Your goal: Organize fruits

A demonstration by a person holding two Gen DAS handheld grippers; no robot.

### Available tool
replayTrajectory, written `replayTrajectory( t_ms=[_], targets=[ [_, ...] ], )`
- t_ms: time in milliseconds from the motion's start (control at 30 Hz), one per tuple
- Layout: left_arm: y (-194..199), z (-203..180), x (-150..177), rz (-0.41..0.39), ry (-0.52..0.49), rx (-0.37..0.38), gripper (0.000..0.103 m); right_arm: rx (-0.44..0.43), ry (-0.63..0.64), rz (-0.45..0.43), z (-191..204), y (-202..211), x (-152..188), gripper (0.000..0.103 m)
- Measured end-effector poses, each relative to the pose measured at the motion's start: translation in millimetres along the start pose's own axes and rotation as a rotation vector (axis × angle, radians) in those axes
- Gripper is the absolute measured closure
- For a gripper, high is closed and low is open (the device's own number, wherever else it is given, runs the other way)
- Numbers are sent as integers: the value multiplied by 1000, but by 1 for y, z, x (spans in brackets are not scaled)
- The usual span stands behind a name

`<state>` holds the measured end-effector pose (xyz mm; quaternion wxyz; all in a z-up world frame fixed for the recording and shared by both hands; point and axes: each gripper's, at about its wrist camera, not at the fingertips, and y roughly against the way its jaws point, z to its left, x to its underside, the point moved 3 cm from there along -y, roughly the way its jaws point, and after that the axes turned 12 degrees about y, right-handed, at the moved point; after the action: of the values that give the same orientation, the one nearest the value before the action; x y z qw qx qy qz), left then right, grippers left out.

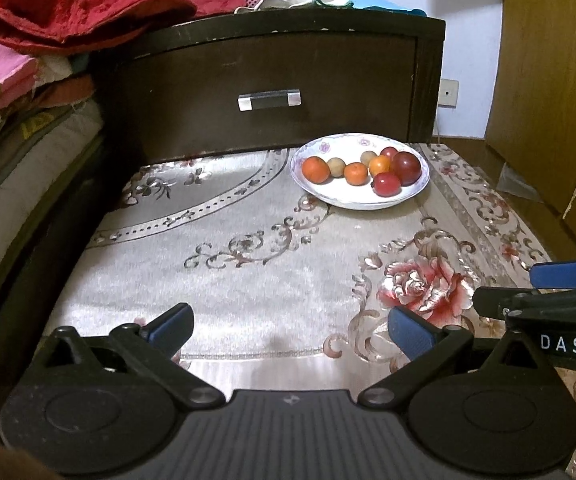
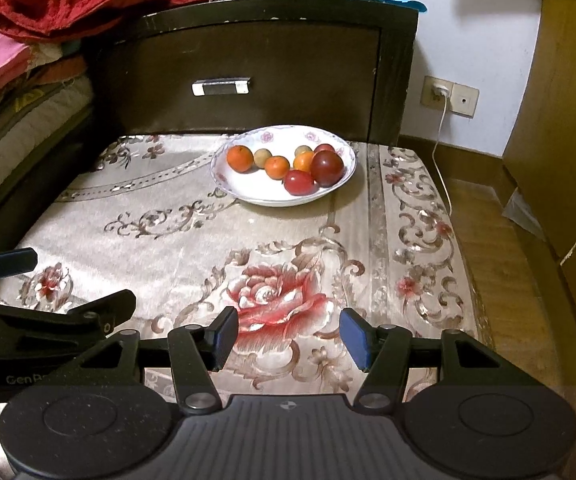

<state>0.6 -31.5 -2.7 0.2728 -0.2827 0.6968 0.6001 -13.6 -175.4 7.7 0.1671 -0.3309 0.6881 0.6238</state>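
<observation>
A white floral plate (image 1: 352, 200) (image 2: 264, 198) stands at the far end of the cloth-covered table. It holds several small fruits: oranges (image 1: 316, 169) (image 2: 240, 158), dark red tomatoes or plums (image 1: 407, 167) (image 2: 327, 167) and brownish round fruits (image 1: 335, 167) (image 2: 263, 157). My left gripper (image 1: 290, 334) is open and empty, low over the near part of the table. My right gripper (image 2: 288, 340) is open and empty, beside the left one; its fingers (image 1: 560, 274) show at the right edge of the left wrist view.
The table carries a beige floral cloth (image 1: 248, 280) with a red rose (image 2: 276, 300). A dark drawer cabinet (image 1: 268, 92) stands behind the plate. Piled bedding with a red towel (image 1: 60, 12) lies at the left. A wooden wardrobe (image 2: 568, 120) and a wall socket with a cable (image 2: 442, 92) are at the right.
</observation>
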Motion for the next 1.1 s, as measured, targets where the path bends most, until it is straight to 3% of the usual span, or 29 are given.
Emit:
replayTrajectory(
  t_ms=[1100],
  targets=[
    [15,0,17,23,-5,-12,0,18,-8,22,8,13,18,49]
  ],
)
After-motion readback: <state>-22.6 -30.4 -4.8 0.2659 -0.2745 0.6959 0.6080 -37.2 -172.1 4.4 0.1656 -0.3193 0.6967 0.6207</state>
